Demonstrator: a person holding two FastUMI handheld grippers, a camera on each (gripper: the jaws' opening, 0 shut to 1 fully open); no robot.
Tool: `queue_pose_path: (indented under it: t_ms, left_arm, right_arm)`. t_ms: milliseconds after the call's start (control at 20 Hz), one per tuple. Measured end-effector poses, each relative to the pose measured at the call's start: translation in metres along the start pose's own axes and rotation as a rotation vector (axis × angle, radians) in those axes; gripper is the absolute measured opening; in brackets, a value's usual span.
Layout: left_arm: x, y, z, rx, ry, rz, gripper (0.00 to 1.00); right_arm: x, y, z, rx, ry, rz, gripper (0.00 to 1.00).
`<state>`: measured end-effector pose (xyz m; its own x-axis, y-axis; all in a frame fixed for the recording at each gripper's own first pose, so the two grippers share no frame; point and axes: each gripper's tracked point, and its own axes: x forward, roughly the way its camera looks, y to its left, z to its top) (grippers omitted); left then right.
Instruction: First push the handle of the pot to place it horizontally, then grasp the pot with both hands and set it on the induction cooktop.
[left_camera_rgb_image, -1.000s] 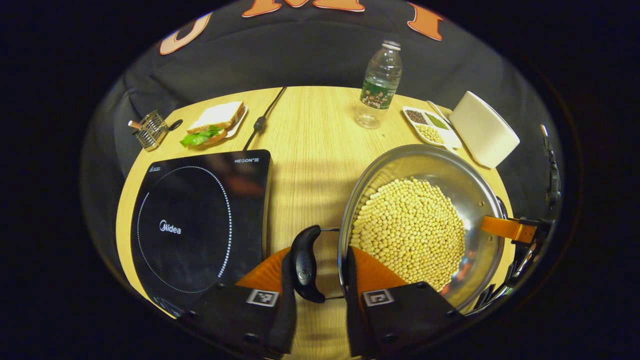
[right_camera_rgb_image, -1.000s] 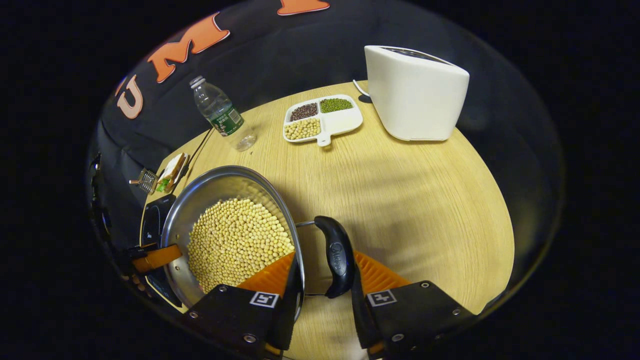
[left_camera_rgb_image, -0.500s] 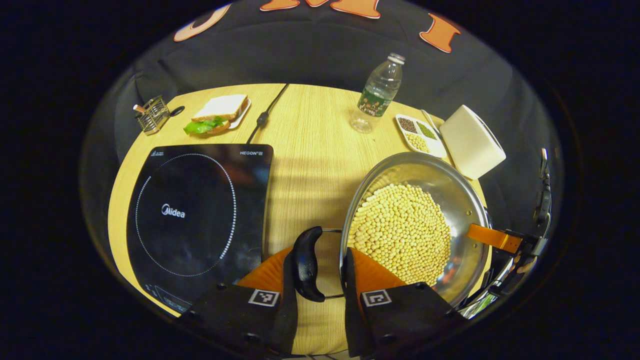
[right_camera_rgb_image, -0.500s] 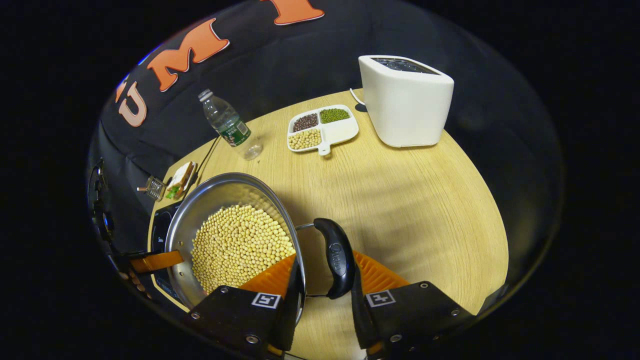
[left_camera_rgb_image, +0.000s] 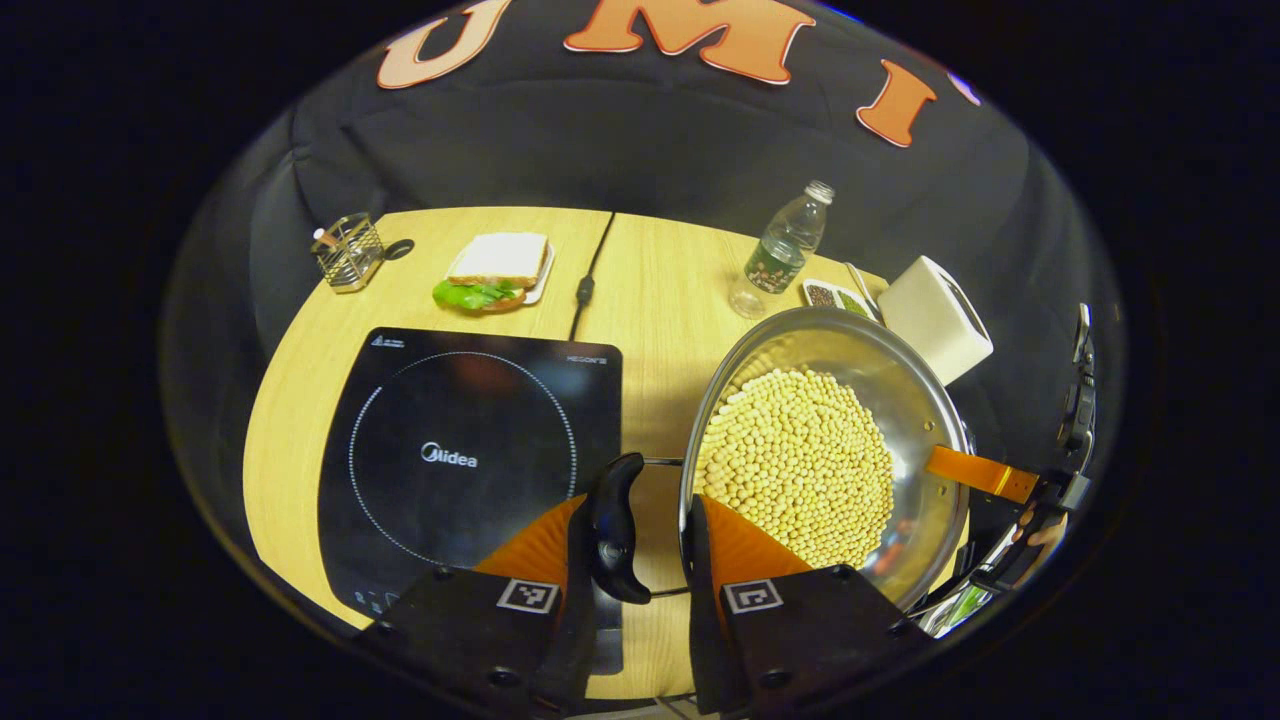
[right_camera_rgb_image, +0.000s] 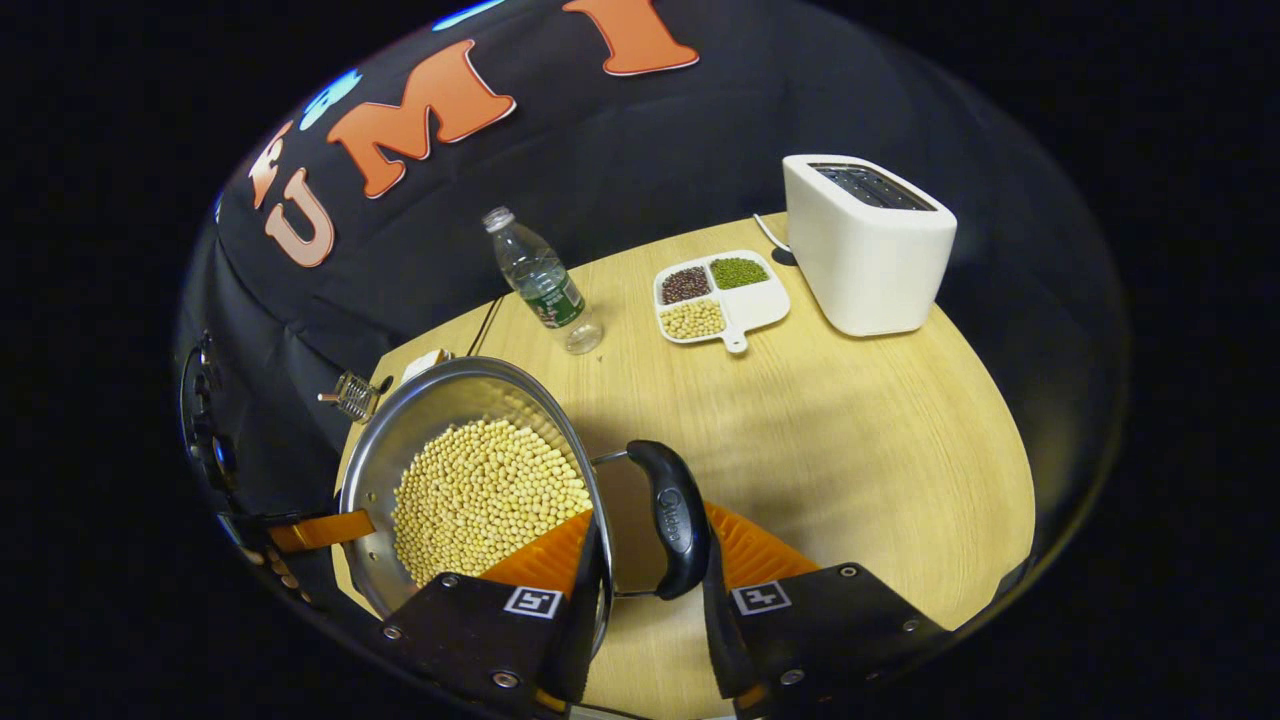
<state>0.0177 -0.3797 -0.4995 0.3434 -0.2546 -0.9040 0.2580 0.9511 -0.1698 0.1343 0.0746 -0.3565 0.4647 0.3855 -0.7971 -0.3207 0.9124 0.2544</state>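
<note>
**Both grippers hold a pot of soybeans above the table**

The left gripper (left_camera_rgb_image: 640, 560) has its fingers closed on the black side handle (left_camera_rgb_image: 612, 528) of a steel pot (left_camera_rgb_image: 905, 395) filled with soybeans (left_camera_rgb_image: 795, 460). The right gripper (right_camera_rgb_image: 645, 570) clamps the opposite handle (right_camera_rgb_image: 672, 515) likewise. The pot hangs over the wooden table (right_camera_rgb_image: 850, 440), just right of the black induction cooktop (left_camera_rgb_image: 470, 455). A toaster (right_camera_rgb_image: 865, 245) and water bottle (right_camera_rgb_image: 540, 280) stand behind.

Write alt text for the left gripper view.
The left gripper clamps the black side handle of a steel pot full of soybeans, held above the wooden table. A black induction cooktop lies to its left.
</note>
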Motion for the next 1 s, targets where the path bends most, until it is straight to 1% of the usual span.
queue_pose_path:
  t_ms: [250, 600, 1000]
  left_arm:
    - [-0.015, 0.031, 0.007, -0.007, -0.001, -0.004, 0.46]
    - [-0.030, 0.075, 0.025, 0.003, -0.004, -0.020, 0.46]
    - [-0.039, 0.124, 0.026, -0.004, -0.001, -0.017, 0.46]
  right_arm:
    - [0.003, 0.056, -0.003, 0.000, -0.004, 0.011, 0.48]
    - [0.013, 0.137, -0.014, 0.010, -0.009, 0.002, 0.48]
    - [0.031, 0.210, -0.036, 0.013, 0.013, -0.002, 0.48]
